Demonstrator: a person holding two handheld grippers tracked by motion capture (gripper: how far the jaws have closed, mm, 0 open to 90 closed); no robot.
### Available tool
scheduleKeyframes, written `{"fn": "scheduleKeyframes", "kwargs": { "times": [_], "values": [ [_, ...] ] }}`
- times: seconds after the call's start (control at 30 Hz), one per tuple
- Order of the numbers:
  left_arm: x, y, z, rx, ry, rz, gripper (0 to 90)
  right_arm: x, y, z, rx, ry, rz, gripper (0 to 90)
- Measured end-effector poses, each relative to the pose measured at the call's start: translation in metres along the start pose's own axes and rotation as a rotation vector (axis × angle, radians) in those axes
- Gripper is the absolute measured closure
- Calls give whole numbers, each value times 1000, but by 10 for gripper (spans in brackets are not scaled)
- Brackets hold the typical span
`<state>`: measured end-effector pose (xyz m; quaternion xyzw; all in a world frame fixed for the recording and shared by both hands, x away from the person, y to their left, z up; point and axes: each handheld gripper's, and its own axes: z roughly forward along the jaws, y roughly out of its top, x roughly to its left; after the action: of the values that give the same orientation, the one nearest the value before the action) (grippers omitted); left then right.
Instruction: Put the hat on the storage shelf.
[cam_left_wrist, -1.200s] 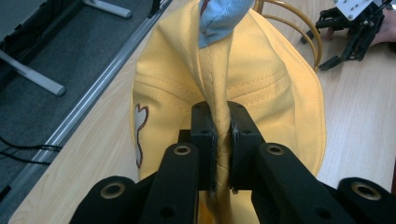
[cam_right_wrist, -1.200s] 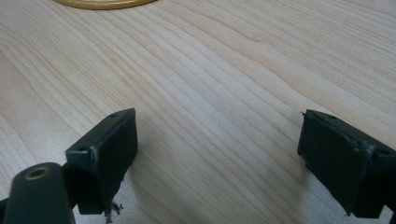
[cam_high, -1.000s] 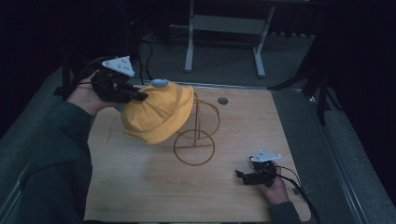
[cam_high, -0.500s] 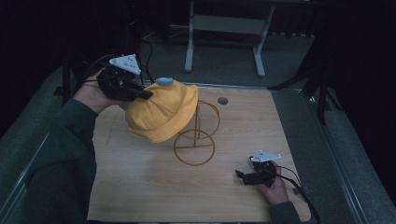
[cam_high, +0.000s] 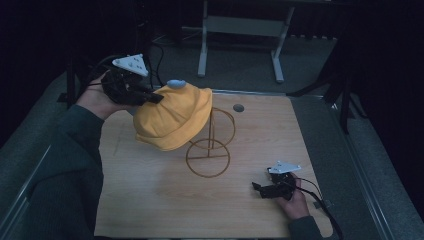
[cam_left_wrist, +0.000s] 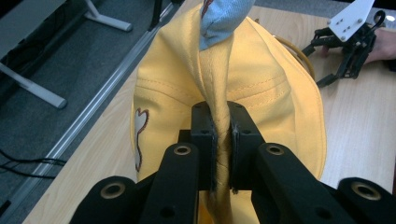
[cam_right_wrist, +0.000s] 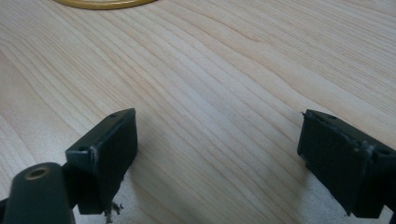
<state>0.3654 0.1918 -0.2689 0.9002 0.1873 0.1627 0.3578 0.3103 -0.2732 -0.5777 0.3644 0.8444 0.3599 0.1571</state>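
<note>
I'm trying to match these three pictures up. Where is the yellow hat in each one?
High view: the hat is left of centre, draped on the wire stand, pinched by the left hand-held gripper.
Left gripper view: the hat is in the middle, a fold clamped between the jaws.
Right gripper view: bare table, no hat.
Shared landmark: the stand's ring base, at the right gripper view's top edge.

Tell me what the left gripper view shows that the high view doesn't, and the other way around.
Left gripper view alone: the left gripper pinching a fold of the yellow hat, and a dark red outline stitched on the hat. High view alone: the gold wire stand under the hat, a round grey plug in the wooden table, and grey frame legs beyond it. Both: the hat's pale blue top button and the right gripper resting on the table.
</note>
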Motion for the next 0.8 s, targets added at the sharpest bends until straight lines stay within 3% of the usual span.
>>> {"fn": "scheduleKeyframes", "kwargs": {
  "times": [0.8],
  "values": [
    [-7, 31, 26, 19, -29, 37, 829, 0, 0, 0, 1, 0, -2, 119]
  ]
}}
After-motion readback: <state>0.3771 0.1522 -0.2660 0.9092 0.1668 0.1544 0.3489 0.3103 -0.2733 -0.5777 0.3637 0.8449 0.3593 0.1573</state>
